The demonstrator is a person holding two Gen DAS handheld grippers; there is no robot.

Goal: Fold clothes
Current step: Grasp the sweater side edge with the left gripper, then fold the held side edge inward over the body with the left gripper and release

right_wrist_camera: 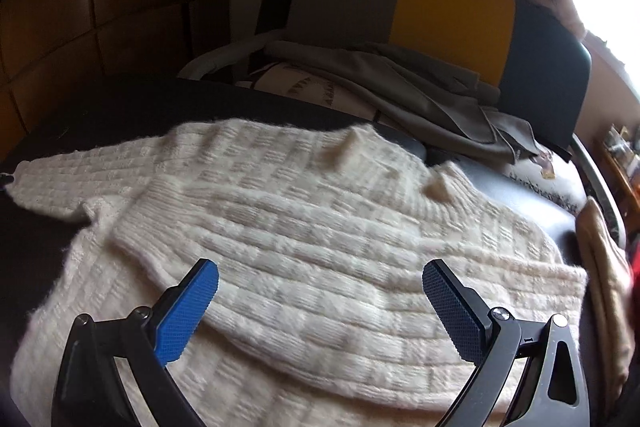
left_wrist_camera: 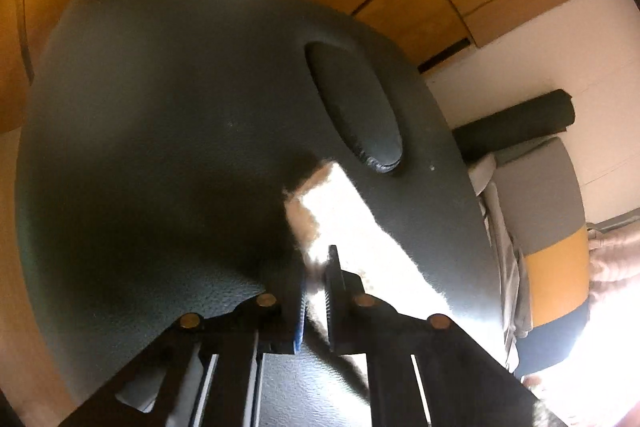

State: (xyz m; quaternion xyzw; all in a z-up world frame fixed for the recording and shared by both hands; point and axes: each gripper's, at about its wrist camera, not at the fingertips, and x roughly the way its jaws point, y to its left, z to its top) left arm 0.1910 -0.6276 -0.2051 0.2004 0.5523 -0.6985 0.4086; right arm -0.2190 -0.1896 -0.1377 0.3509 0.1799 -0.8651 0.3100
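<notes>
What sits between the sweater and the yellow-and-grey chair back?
A heap of grey clothes lies between the sweater and the chair back, in the right wrist view.

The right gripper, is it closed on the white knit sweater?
No. The right gripper is wide open, its two fingers far apart above the white knit sweater and pinching nothing.

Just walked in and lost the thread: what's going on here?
A person is folding a cream knit sweater laid out on a dark padded surface, with a tool in each hand. The left tool is shut on a bit of the sweater's edge. The right tool hangs open just above the sweater, where a sleeve is already folded across the body. More clothes lie piled behind.
</notes>
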